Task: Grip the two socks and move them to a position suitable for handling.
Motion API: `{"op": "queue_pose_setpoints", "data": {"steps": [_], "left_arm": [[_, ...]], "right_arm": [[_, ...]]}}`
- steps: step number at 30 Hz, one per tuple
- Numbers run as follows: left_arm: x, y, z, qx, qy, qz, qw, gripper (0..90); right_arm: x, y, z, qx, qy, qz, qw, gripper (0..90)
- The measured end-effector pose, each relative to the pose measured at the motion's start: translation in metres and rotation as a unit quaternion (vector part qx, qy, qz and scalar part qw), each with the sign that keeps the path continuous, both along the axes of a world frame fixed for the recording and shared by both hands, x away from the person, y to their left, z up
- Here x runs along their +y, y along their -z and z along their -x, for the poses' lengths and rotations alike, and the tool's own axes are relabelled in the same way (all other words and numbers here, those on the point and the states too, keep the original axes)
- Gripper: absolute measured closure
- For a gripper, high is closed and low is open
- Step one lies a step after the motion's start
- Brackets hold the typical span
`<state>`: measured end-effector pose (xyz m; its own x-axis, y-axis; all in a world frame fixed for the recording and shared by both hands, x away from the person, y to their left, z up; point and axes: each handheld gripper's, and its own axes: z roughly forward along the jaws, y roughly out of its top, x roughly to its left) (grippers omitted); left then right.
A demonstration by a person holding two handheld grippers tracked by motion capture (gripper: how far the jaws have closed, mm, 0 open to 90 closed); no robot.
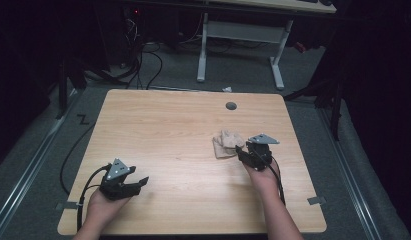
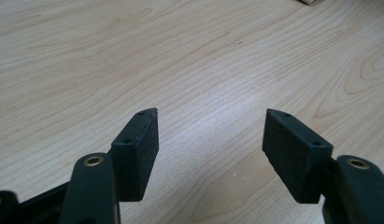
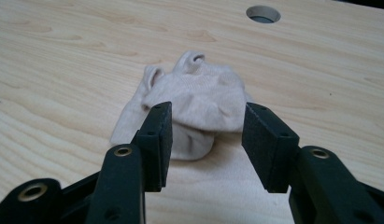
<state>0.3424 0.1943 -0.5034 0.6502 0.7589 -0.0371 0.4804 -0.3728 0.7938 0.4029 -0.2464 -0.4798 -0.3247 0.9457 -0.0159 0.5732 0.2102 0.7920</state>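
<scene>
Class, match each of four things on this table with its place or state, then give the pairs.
1 left tongs
2 right tongs
3 sock
4 hole

A crumpled, beige, at the right tongs' tips
B round, near the far edge
C open over bare wood
D open, pointed at the sock

Pairs: 1-C, 2-D, 3-A, 4-B

The wooden table (image 1: 168, 130) has a round grey hole (image 1: 231, 106) near its far edge. Behind it stands a white desk frame (image 1: 240, 35). Black cables (image 1: 143, 60) lie on the grey floor. A tiny white scrap (image 1: 227, 89), maybe paper, sits there too.
</scene>
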Motion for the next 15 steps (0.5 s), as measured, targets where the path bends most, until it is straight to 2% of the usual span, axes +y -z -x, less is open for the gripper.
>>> {"op": "queue_pose_setpoints", "data": {"steps": [6,9,12,15], "left_arm": [[0.0,0.0,0.0,-0.001,0.002,-0.001,1.0,36.7],[-0.001,0.0,-0.001,-0.001,0.005,-0.003,1.0,36.7],[-0.003,0.001,-0.002,0.001,0.008,-0.004,1.0,36.7],[-0.004,0.001,-0.002,0.0,0.01,-0.007,0.9999,36.7]], "right_arm": [[-0.001,0.0,-0.012,-0.009,0.006,0.0,0.9999,52.1],[-0.004,0.006,-0.022,0.004,0.014,-0.007,0.9999,50.8],[-0.005,0.008,-0.026,0.009,0.016,-0.007,0.9998,50.6],[-0.006,0.011,-0.033,0.016,0.016,-0.018,0.9996,51.3]]}}
